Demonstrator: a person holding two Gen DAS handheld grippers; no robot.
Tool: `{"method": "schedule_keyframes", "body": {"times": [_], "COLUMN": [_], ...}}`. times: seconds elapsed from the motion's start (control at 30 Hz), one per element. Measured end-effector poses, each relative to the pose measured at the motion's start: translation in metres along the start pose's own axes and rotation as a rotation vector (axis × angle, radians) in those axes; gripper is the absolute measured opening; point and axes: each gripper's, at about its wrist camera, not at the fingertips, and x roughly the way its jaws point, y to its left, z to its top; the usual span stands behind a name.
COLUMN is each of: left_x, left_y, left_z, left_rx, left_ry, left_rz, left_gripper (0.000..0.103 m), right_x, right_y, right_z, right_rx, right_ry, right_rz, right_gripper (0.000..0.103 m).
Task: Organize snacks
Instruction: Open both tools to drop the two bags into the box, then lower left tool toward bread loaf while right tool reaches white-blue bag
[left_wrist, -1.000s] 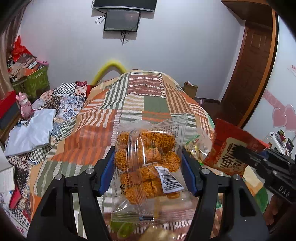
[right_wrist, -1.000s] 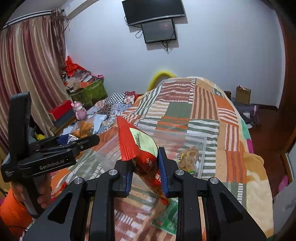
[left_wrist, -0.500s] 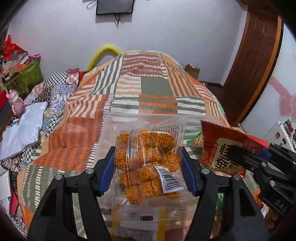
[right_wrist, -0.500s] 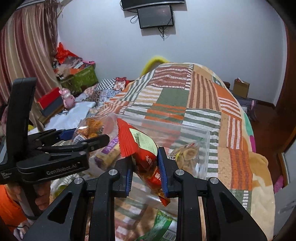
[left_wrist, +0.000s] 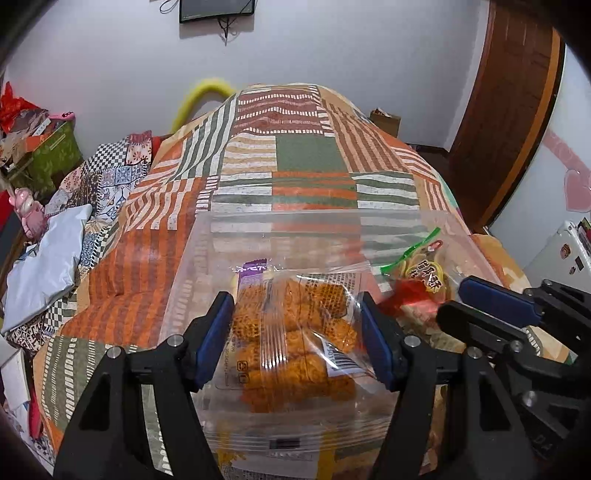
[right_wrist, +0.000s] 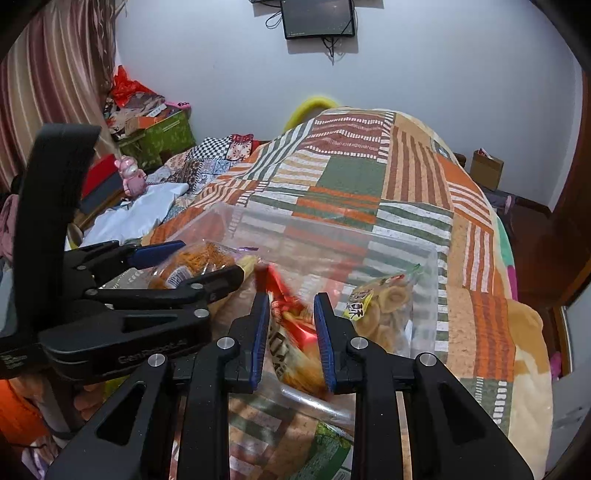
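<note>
Both my tools loaded over the clear bin (left_wrist: 199, 258)
Left tool (left_wrist: 297, 339) clamps the orange-snack bag (left_wrist: 291, 332) wide; right tool (right_wrist: 291, 339) pinches the red packet (right_wrist: 291, 332) narrowly, both above the bin.

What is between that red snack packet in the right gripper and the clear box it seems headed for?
Nothing visible blocks it. The red packet, blurred, sits between the right gripper fingers, over the clear box. Inside, a bag of yellow rings lies to its right; the left gripper holds an orange snack bag to its left.
</note>
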Motion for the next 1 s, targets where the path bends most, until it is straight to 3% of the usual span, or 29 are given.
{"method": "schedule_keyframes", "body": {"times": [0.27, 0.37, 0.5, 0.67, 1.0], "left_x": [-0.012, -0.022, -0.043, -0.076, -0.134], "left_y": [0.002, 0.003, 0.004, 0.004, 0.008], "left_z": [-0.001, -0.003, -0.006, -0.010, -0.037], "left_rx": [-0.022, -0.032, -0.043, -0.058, -0.049], "left_ry": [-0.005, -0.009, -0.039, -0.081, -0.126], "left_rz": [-0.002, -0.007, -0.009, -0.005, 0.019], "left_gripper": [0.068, 0.068, 0.073, 0.077, 0.085], "right_x": [-0.017, -0.030, -0.050, -0.074, -0.114], "right_y": [-0.002, -0.003, -0.003, -0.003, -0.007], "right_z": [0.000, -0.002, -0.003, -0.010, -0.040], "right_rx": [0.000, 0.001, -0.002, -0.002, 0.001], "right_ry": [-0.010, -0.031, -0.058, -0.100, -0.125], "right_rz": [-0.002, -0.012, -0.023, -0.048, -0.089], "right_gripper": [0.026, 0.038, 0.041, 0.057, 0.069]}}
